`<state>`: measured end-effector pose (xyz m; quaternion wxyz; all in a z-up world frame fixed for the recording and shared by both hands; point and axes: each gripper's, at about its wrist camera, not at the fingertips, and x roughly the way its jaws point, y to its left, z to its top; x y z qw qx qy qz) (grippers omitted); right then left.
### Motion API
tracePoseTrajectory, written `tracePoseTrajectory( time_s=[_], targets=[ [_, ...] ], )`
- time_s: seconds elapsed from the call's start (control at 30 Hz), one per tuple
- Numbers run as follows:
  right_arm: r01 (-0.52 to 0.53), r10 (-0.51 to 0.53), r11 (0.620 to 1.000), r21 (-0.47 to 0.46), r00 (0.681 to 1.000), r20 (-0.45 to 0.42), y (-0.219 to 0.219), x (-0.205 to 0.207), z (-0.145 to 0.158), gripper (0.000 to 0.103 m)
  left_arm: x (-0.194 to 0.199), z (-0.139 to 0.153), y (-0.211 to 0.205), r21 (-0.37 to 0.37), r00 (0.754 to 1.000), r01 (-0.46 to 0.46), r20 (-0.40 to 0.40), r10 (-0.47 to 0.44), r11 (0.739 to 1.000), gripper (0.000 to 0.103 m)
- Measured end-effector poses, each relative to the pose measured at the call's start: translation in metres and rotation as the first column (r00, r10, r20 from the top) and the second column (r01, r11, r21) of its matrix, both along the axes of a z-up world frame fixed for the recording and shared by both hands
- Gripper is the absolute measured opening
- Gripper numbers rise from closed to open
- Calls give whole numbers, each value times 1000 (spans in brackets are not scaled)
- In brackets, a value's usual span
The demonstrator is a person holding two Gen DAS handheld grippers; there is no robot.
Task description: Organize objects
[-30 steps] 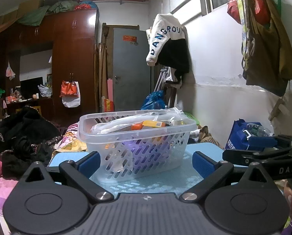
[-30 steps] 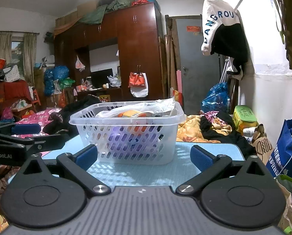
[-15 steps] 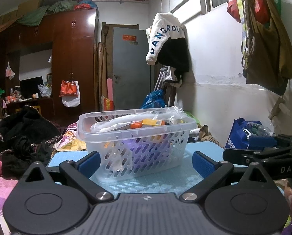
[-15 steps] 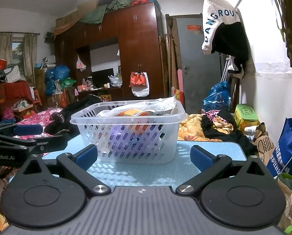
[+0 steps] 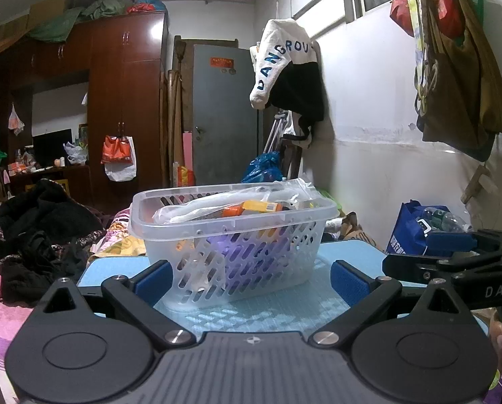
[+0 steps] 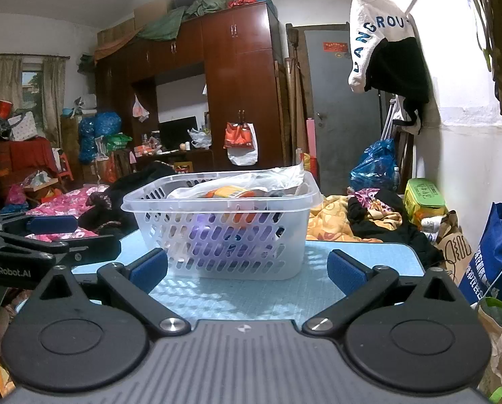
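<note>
A clear plastic basket (image 5: 234,249) stands on a light blue table (image 5: 271,309). It holds an orange packet (image 5: 251,207), clear plastic bags and other small items. My left gripper (image 5: 251,279) is open and empty, low over the table just in front of the basket. My right gripper (image 6: 247,272) is open and empty too, facing the same basket (image 6: 224,235) from the right side. The right gripper shows at the right edge of the left wrist view (image 5: 453,262); the left gripper shows at the left edge of the right wrist view (image 6: 32,242).
Dark clothes (image 5: 39,235) and patterned bedding (image 6: 338,215) lie beyond the table. A blue bag (image 5: 419,232) stands at the right by the white wall. A brown wardrobe (image 6: 237,84) and grey door (image 5: 224,114) are at the back.
Both views have drifted very slightly; the basket sits a touch further left in each. Both grippers stay open and empty.
</note>
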<state>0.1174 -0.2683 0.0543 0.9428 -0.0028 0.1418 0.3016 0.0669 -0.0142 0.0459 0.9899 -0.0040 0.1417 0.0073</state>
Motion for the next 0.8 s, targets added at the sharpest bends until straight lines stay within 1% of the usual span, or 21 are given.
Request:
tracePoseTrajectory(
  time_s=[0.5, 0.8],
  targets=[
    [-1, 1, 1000, -6, 1000, -4, -1, -2, -2, 103, 2, -3, 0, -2, 1000, -3, -1, 3, 1000, 101],
    [-2, 2, 1000, -10, 1000, -9, -2, 0, -2, 103, 3, -4, -4, 6, 1000, 12, -4, -12, 1000, 101]
  ],
)
